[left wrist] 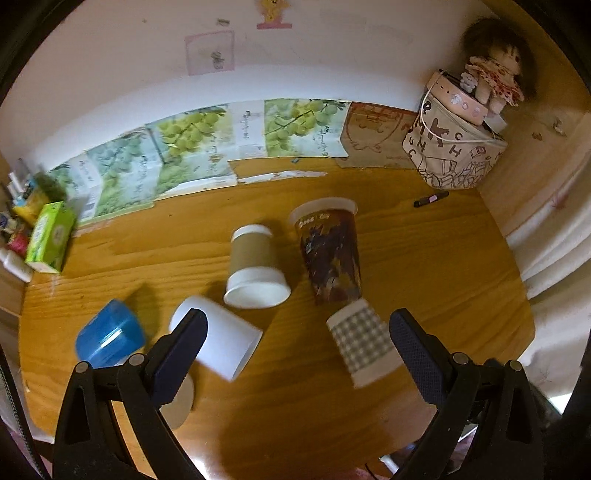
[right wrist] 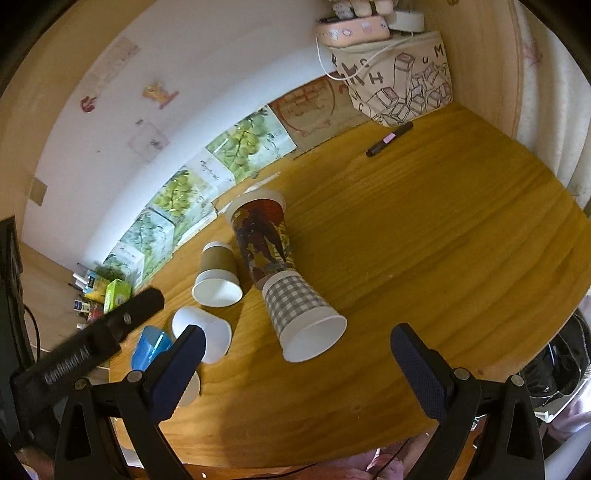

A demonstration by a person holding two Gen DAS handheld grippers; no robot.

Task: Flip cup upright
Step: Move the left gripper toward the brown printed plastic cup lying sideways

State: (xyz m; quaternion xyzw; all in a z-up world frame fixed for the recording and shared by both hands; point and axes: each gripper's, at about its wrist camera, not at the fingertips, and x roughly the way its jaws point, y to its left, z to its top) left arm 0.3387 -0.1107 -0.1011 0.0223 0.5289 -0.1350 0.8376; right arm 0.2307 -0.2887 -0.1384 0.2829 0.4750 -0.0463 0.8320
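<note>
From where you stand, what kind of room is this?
Probably a home, maybe a child's desk nook: a wooden table against a white wall with cartoon stickers, a doll sitting on a printed fabric bag, and paper cups lying scattered.

Bare wooden table (right wrist: 443, 236) fills the right half of the right wrist frame, open up to the marker (right wrist: 389, 139) and printed bag (right wrist: 402, 81). Centre-left is crowded: gingham cup (right wrist: 303, 314), dark patterned cup (right wrist: 264, 240), brown-sleeved cup (right wrist: 218, 275), white cup (right wrist: 201, 332), blue cup (right wrist: 149, 349), seemingly almost touching.
</note>
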